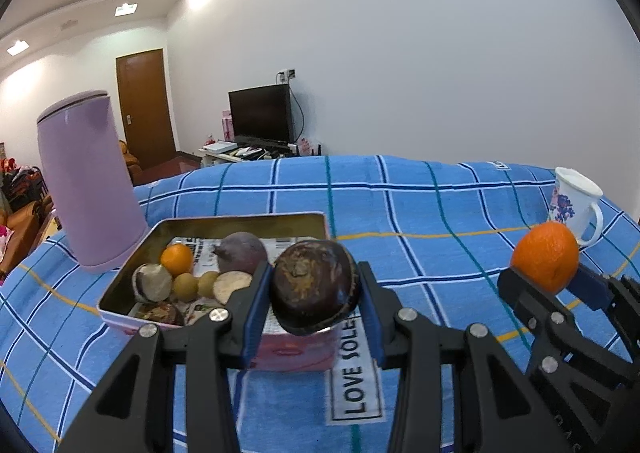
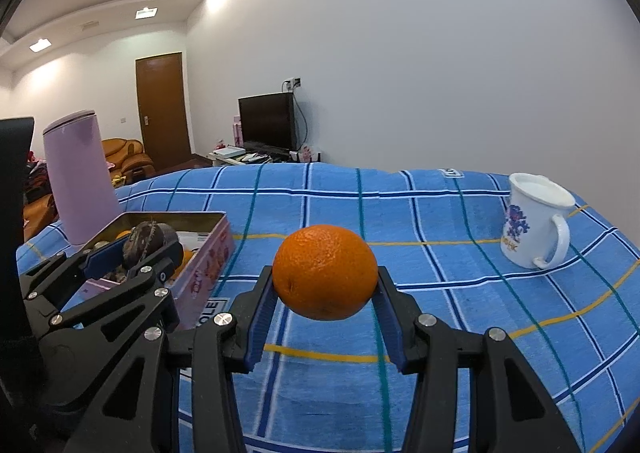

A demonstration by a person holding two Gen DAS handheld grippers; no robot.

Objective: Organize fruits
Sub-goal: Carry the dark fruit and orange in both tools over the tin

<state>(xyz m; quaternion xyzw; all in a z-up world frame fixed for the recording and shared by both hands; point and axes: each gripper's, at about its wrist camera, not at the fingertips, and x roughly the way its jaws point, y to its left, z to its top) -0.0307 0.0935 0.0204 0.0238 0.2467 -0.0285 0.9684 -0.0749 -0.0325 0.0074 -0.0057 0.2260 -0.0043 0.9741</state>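
My left gripper (image 1: 314,289) clamps a dark brown fruit (image 1: 315,287) above the near right corner of the tin (image 1: 240,222); my right gripper (image 2: 325,289) clamps an orange (image 2: 325,272) above the blue cloth (image 2: 440,253), right of the tin.

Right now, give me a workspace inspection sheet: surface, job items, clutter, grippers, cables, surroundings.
Surface: blue plaid cloth, wrinkled.
Job's things: open tin box holding several fruits; dark brown fruit above its near edge; orange off the cloth.
Clutter: purple container, white mug.
Grippers: left gripper shut on dark fruit; right gripper shut on orange.
Cables: one at the TV only.
Surroundings: door, sofa, white wall.
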